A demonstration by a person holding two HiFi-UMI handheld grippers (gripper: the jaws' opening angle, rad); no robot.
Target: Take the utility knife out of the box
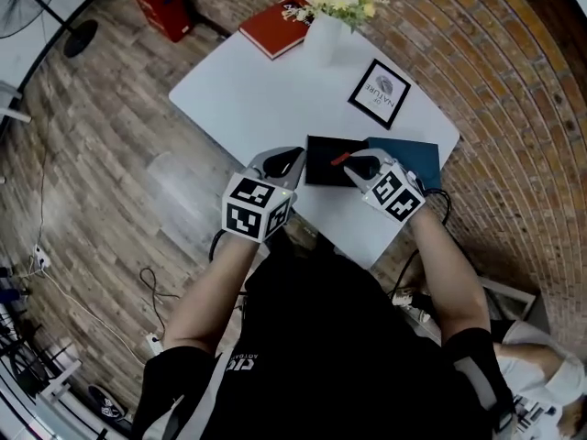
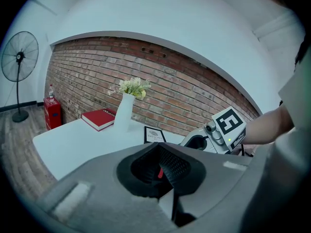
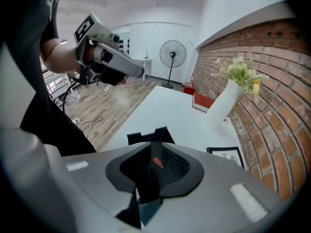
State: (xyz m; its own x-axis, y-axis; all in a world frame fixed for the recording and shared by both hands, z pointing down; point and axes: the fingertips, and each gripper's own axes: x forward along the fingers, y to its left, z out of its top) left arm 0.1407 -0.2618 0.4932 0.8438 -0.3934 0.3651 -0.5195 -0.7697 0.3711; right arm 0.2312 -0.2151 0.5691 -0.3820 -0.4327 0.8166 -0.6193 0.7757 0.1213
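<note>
The open black box (image 1: 321, 170) lies on the white table (image 1: 248, 99), and in it shows the red of the utility knife (image 1: 340, 158). My right gripper (image 1: 356, 165) points steeply down into the box from its right side. Its jaws stand a little apart, and a red bit of the knife (image 3: 154, 162) shows between them without being pressed. My left gripper (image 1: 295, 161) is at the box's left edge. Its pads (image 2: 177, 166) sit close together with a red sliver (image 2: 159, 173) in the slit. Whether they grip the box is hidden.
A teal lid (image 1: 417, 159) lies right of the box. Farther back stand a framed picture (image 1: 379, 93), a white vase of flowers (image 1: 328, 26) and a red book (image 1: 275, 24). A fan (image 1: 55, 16) and a red extinguisher (image 1: 160, 3) stand on the wooden floor.
</note>
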